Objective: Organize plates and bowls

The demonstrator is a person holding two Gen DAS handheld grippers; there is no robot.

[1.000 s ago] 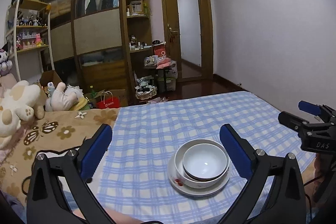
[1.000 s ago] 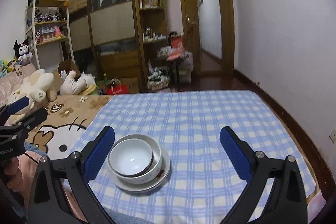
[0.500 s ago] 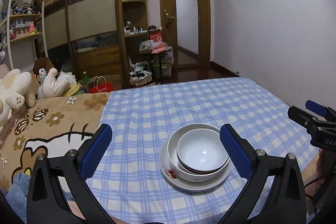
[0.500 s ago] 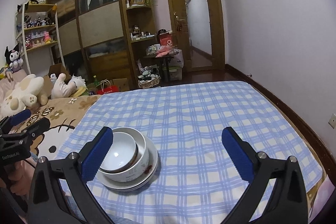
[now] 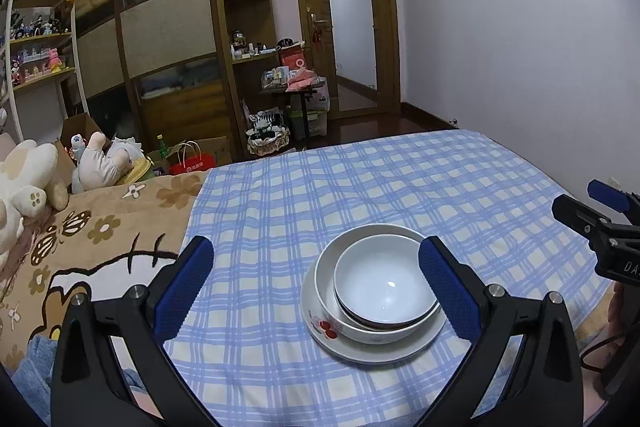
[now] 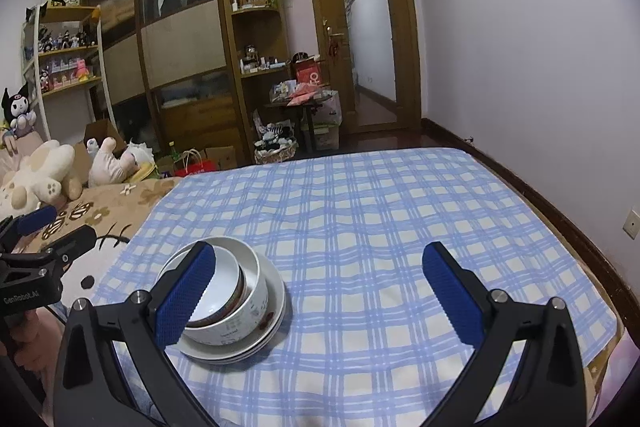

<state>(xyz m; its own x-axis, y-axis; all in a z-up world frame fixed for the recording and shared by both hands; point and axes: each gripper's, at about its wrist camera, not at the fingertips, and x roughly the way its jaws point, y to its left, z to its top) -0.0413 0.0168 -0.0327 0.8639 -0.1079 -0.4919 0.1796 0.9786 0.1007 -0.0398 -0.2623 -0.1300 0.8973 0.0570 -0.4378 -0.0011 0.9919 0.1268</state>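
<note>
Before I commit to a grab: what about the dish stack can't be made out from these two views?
- Small bowl: right wrist view, near side hidden by the right tool's left finger.
- Large bowl: left wrist view, its inside mostly covered by the small bowl.
- Plate: how many plates are stacked; the edge is too thin to tell.
- Left tool: contact with the stack unclear.

Right gripper (image 6: 320,287) fingers spread wide, nothing between them, above blue checked cloth (image 6: 360,227). At 9 o'clock from gripper centre: white plates (image 6: 268,331) stacked, larger bowl (image 6: 252,291) on them, smaller bowl (image 6: 224,291) nested inside. Left blue pad (image 6: 184,295) overlaps the smaller bowl in view; contact can't be told. Left gripper (image 6: 52,227) at far 9 o'clock over brown cartoon blanket (image 6: 112,203). Plush toys (image 6: 40,179) at 10 o'clock, wooden wardrobe (image 6: 184,39) at 11, door (image 6: 368,43) at 12.
</note>
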